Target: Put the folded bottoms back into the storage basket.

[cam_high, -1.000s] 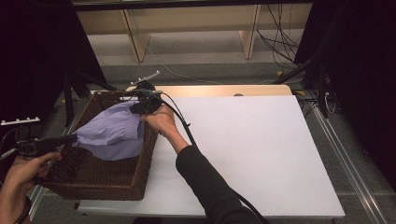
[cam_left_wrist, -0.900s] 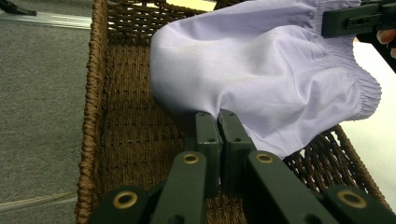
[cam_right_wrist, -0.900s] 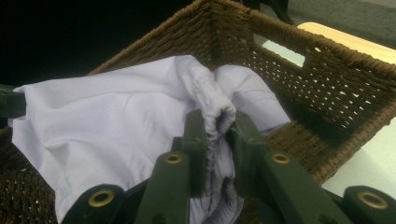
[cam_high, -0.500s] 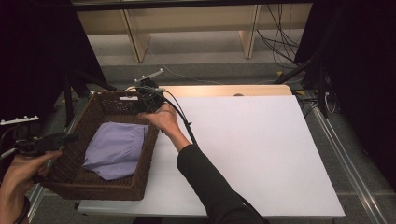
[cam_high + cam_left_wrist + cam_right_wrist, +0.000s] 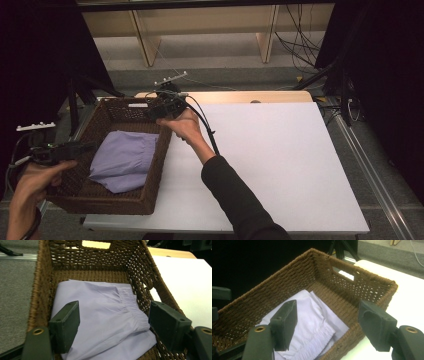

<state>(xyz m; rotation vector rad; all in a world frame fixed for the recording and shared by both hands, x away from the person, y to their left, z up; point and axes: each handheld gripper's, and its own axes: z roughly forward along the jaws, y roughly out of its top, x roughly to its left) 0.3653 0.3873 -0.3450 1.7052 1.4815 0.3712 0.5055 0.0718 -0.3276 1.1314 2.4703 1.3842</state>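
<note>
A: Where is the lilac garment (image 5: 122,160) right now?

B: It lies folded on the floor of the wicker basket (image 5: 150,192), loose, with nothing gripping it. From the left gripper (image 5: 82,148) it sits just ahead of and below the jaws; in the left gripper view the cloth (image 5: 105,315) shows between the two black pads, its gathered waistband toward the right-hand pad, but neither pad presses on it.

A: So the left gripper is released?

B: Yes. Its jaws have just been opening and now stand wide apart, empty. It hovers at the basket's outer wall, pointing inward.

A: And the right gripper (image 5: 156,111)?

B: Also released, jaws spread with nothing between them. It hangs over the basket's far corner on the table side, tipped down toward the inside. In the right gripper view the garment (image 5: 312,322) lies below and ahead of its left pad, and the basket rim (image 5: 372,280) runs past its right pad.

A: What does the basket rest on?

B: The white table (image 5: 280,165), at its edge; the basket is between the two grippers.
</note>
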